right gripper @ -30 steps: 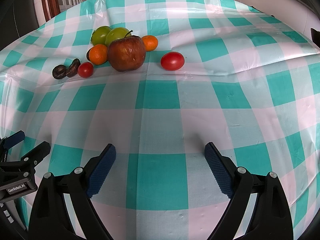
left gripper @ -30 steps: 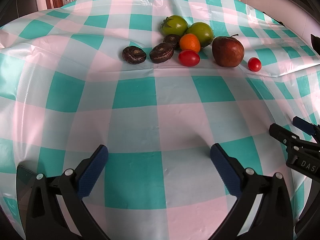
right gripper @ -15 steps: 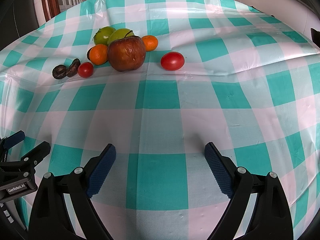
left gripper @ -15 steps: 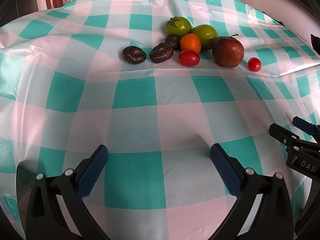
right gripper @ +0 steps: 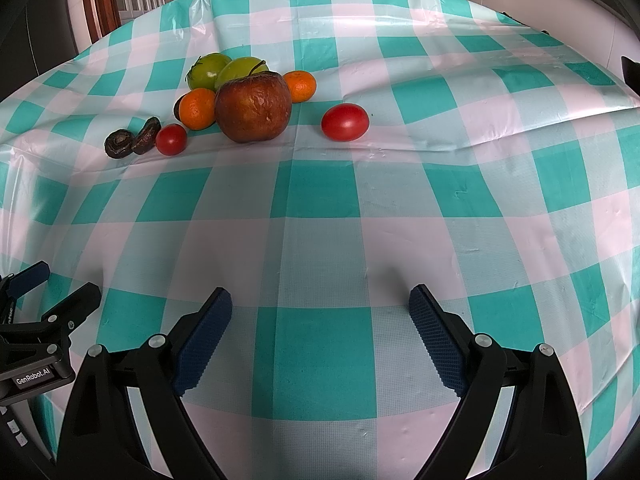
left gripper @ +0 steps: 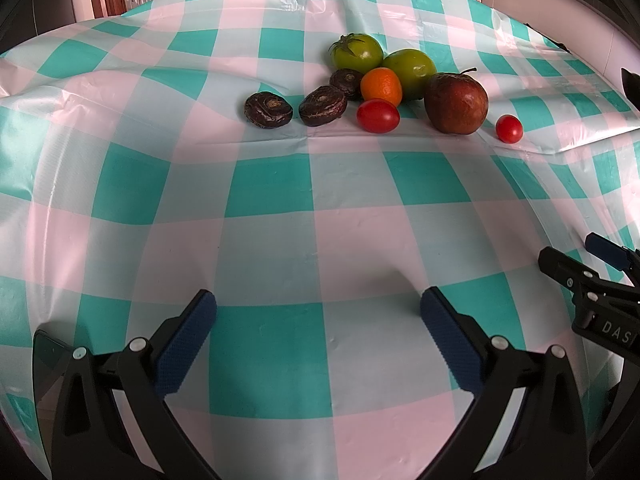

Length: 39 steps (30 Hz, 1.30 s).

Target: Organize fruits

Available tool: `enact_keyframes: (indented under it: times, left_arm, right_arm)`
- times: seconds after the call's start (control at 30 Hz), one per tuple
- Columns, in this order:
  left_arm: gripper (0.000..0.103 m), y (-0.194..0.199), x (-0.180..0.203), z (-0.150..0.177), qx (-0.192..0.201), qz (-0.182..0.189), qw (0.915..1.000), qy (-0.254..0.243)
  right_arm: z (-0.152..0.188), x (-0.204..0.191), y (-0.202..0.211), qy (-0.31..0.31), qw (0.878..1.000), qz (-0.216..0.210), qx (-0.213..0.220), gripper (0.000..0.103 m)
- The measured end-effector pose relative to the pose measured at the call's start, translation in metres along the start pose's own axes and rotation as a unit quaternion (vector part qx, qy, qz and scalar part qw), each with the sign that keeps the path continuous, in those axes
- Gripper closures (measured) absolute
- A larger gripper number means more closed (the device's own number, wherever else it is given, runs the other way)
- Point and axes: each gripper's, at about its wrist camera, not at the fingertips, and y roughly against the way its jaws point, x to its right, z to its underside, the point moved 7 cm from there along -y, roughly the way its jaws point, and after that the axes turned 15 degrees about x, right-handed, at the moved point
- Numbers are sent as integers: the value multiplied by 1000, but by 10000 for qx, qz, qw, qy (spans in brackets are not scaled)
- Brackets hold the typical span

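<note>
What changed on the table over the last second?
The stemmed green fruit and the green fruit beside it edged slightly right, toward the apple, with nothing touching them. Nothing was gripped or released. The left tool and right tool stayed open and still; everything else kept its place.

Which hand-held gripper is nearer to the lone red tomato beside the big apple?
Right. The right hand-held gripper faces the red tomato almost straight ahead. The left hand-held gripper sits further left, so the tomato lies up and to its right.
</note>
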Motion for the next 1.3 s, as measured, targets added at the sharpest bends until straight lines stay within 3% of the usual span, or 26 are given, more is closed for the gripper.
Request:
enact_keyframes:
  times: [1.3]
  left_arm:
    - [1,-1,0,0,-51,29,10000,-23]
  right_arm:
    - [-1,-2,3,100,9998,-114,-98,16]
